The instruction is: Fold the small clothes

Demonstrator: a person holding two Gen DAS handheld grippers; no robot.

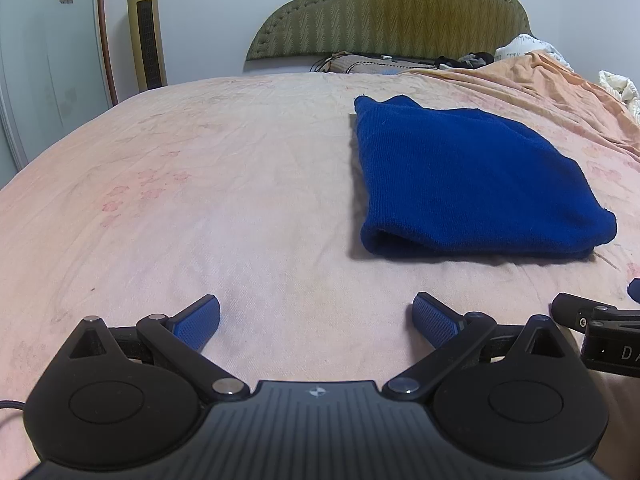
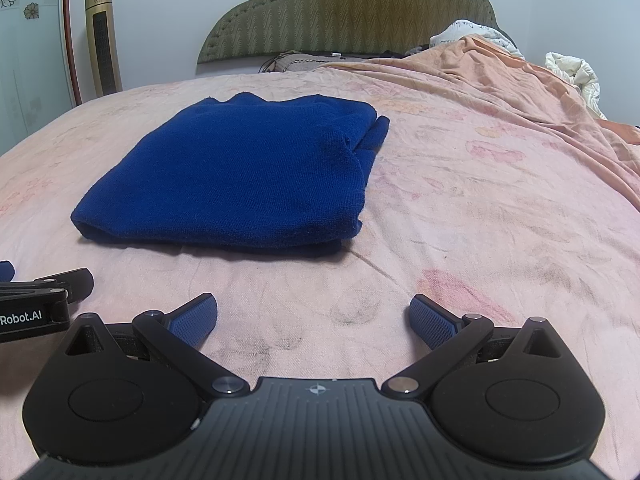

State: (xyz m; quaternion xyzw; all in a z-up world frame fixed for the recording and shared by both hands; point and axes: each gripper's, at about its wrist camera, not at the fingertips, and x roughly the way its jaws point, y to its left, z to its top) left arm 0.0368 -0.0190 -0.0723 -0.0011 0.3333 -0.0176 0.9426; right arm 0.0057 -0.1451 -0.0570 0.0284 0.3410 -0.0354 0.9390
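Right wrist view: we're seeing the knit point(image 2: 240, 172) lying folded on the bed point(image 2: 460, 220), ahead. Both grippers point(image 1: 316, 316) point(image 2: 314, 316) are gaping, empty. Prob soft, light, floppy; we're eyeing the near fold edge.

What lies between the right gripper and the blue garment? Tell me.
Nothing but bare pink sheet lies between the open right gripper and the folded blue garment; the right wrist view shows it.

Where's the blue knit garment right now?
The folded blue knit garment lies flat on the pink bedsheet, ahead of both open grippers: right of centre in the left wrist view, left of centre in the right wrist view, untouched.
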